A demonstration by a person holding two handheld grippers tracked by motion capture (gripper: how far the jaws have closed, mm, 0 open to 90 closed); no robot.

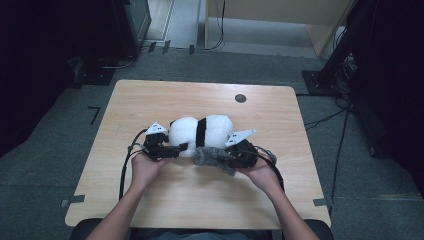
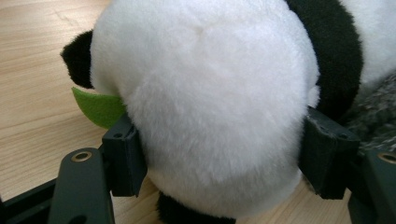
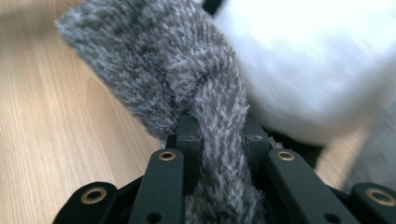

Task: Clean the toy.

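Panda plush toy [image 1: 200,132] lies on its side on the wooden table [image 1: 200,210], long way running from the left gripper [image 1: 162,147] across to the right gripper [image 1: 239,152]. Its round white end sits right between the left gripper's jaws — in the left gripper view one pad [image 2: 122,158] presses the fur on one side and the other pad touches the other side, so those jaws are squeezed onto the panda. A little green leaf [image 2: 98,107] pokes out just beside the near pad. A fuzzy grey cloth [image 1: 212,157] lies against the panda's front side, and the right gripper has its jaws clamped tight on a twisted bit of it, as the right gripper view [image 3: 219,140] shows. From those jaws the cloth runs up and away, and the white panda sits just past it, to one side. The right hand [image 1: 262,172] is the nearer one for pulling the cloth along or around the toy, I think. The panda's face is turned away, its far end is blurry, and I cannot tell how far the cloth goes under it.
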